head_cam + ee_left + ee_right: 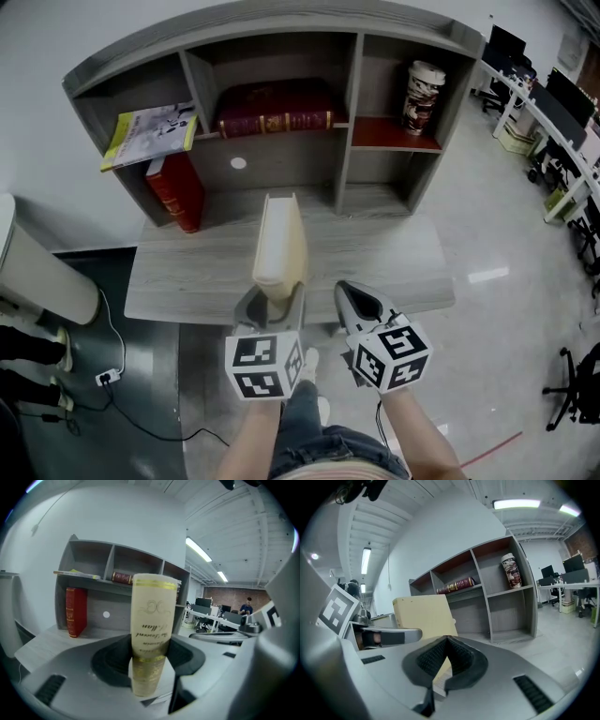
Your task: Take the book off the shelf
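A cream hardcover book [279, 242] with gilt lettering on its spine [153, 620] stands upright over the grey desk [394, 253], out of the shelf unit [347, 141]. My left gripper [272, 298] is shut on the book's near lower end, one pad on each cover. Just to the right my right gripper [354, 292] hovers with its jaws shut and nothing between them. In the right gripper view the book's cover [424, 616] shows beyond those shut jaws [446, 641], apart from them.
On the shelf lie a dark red book [274, 111] in the middle bay and a magazine [150, 133] at the left. A red book [178, 192] stands below it, and a paper cup [423, 97] sits in the right bay. Office desks and chairs [553, 122] line the right side.
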### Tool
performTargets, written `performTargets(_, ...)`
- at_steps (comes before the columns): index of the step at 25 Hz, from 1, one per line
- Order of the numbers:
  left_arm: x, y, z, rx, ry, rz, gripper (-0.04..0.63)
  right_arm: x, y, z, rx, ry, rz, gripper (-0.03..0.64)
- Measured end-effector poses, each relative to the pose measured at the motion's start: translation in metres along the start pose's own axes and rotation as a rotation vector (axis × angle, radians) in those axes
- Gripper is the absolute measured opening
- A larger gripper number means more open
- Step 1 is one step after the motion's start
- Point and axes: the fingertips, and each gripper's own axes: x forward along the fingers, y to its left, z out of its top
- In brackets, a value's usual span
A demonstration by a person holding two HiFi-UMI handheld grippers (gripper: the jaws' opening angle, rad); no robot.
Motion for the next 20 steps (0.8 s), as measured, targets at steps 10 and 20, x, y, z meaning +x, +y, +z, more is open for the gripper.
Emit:
performTargets(10, -0.026, 0.003, 0.004, 0.015, -0.023, 0.009, 0.216, -0.006, 0.016, 0.006, -0.044, -0.024, 0.0, 0.008)
performTargets(20, -0.047, 0.014, 0.007, -0.005, -0.042, 0.019, 0.216, -0.007, 0.032, 0.004, -0.063, -0.02, -0.001, 0.008)
